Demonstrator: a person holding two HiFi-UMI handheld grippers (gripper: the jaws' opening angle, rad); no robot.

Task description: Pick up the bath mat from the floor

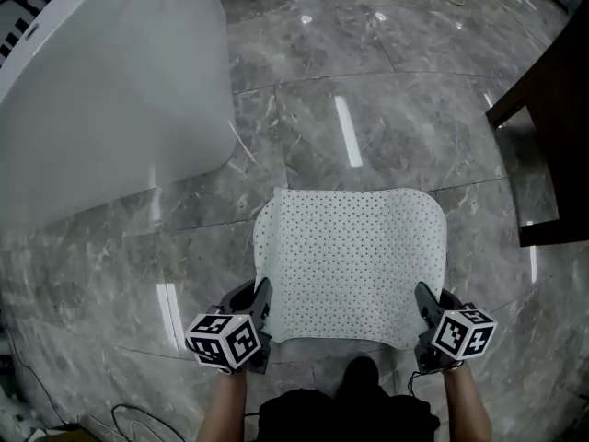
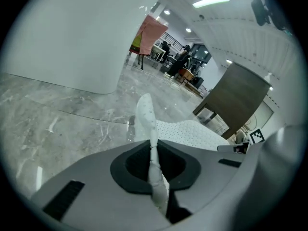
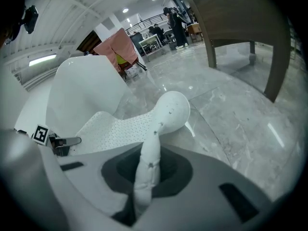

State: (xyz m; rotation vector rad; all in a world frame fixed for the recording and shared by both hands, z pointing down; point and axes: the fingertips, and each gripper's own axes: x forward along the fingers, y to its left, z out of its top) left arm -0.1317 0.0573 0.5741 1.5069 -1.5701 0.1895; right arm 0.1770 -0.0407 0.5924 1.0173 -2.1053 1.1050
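The bath mat (image 1: 354,261) is white with small dark dots, spread over the grey marble floor in the head view. My left gripper (image 1: 265,307) is shut on the mat's near left corner, and my right gripper (image 1: 425,309) is shut on its near right corner. The near edge hangs lifted between them. In the left gripper view a pinched fold of mat (image 2: 153,153) stands up between the jaws. The right gripper view shows a rolled mat edge (image 3: 156,143) squeezed between its jaws.
A white bathtub (image 1: 101,90) stands at the upper left. A dark wooden furniture piece (image 1: 552,118) is at the right edge. Grey marble floor (image 1: 386,99) stretches beyond the mat. A cable (image 1: 138,422) lies near the lower left. People stand far off in the gripper views.
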